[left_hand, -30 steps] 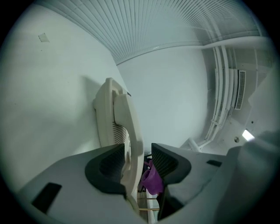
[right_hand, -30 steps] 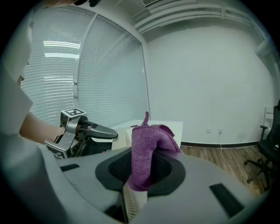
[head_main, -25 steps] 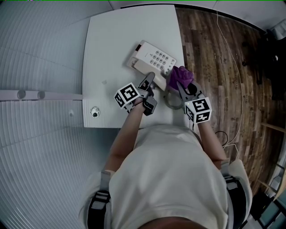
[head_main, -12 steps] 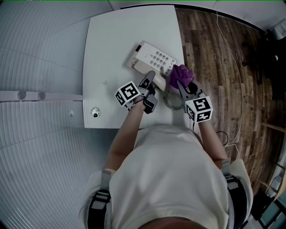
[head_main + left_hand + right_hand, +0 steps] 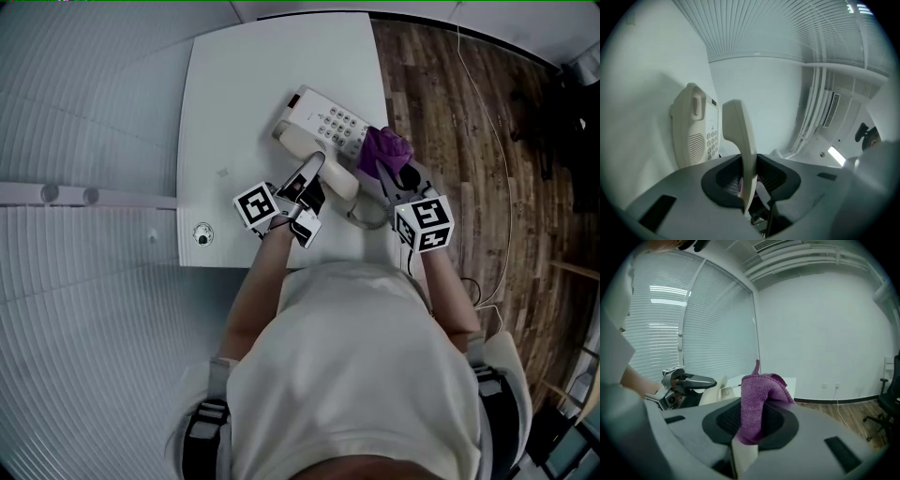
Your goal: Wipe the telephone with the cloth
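One handset (image 5: 739, 136), one purple cloth (image 5: 757, 399).

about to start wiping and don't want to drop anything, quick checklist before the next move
1. Left tool grip on the handset: ok, its jaws have just been closing and now clamp the handset.
2. Handset off the telephone base: ok, the cradle is bare.
3. Cloth in the right tool: ok, pinched, with a fold sticking out ahead.
4. Base flat on the table: ok.
5. Coiled cord slack enough: cannot tell.
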A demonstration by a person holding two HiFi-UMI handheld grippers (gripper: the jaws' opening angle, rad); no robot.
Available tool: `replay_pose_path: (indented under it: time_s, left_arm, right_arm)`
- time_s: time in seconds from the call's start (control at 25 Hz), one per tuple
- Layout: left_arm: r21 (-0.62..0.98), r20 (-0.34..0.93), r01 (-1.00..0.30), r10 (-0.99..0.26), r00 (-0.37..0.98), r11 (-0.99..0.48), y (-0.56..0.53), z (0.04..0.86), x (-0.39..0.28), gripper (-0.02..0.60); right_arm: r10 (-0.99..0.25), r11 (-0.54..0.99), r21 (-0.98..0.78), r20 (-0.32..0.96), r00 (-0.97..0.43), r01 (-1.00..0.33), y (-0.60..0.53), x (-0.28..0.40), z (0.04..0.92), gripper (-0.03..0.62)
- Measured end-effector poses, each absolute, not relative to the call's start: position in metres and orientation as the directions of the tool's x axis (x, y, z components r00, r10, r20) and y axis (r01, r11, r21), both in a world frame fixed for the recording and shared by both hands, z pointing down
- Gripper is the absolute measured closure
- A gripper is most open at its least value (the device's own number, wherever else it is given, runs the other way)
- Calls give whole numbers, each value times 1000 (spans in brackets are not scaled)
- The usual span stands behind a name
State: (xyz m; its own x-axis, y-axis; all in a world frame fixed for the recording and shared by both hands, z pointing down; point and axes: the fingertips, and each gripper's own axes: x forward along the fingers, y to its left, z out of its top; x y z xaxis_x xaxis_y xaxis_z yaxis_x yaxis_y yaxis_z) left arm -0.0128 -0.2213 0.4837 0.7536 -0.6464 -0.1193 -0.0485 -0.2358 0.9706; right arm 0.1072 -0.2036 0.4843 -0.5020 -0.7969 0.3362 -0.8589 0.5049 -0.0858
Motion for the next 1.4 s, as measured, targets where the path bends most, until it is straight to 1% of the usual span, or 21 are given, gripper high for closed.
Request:
replay_pose_path:
  time_s: [0.2, 0.36, 0.52, 0.84, 1.0, 1.12, 1.4]
  left_arm:
    - [958, -193, 18, -595, 780, -287, -203, 461, -11, 474]
    - [938, -278, 101, -543, 792, -332, -186, 441, -6, 474]
    - [905, -373, 194, -488, 789, -378, -171, 419, -3, 474]
    - [829, -514, 331, -383, 768, -450, -143, 385, -1, 474]
    - [798, -560, 379, -343, 755, -468, -133, 374, -3, 474]
    - [771, -581, 391, -306, 754, -502, -126, 371, -5, 474]
    - [726, -626, 443, -239, 742, -526, -113, 359, -3, 474]
  right_arm:
    - [-798, 520, -93, 300, -522, -849, -210, 102, 470, 511]
    - [-775, 567, -110, 263, -574, -816, -216, 90, 455, 511]
    - [-724, 639, -140, 221, -653, -756, -218, 72, 439, 511]
    - [-587, 785, -116, 172, -791, -608, -207, 36, 413, 511]
    - [-525, 834, -117, 131, -841, -539, -199, 18, 399, 511]
    - [-474, 868, -114, 101, -875, -483, -190, 6, 389, 511]
    - [-378, 919, -100, 48, -924, -381, -174, -5, 371, 511]
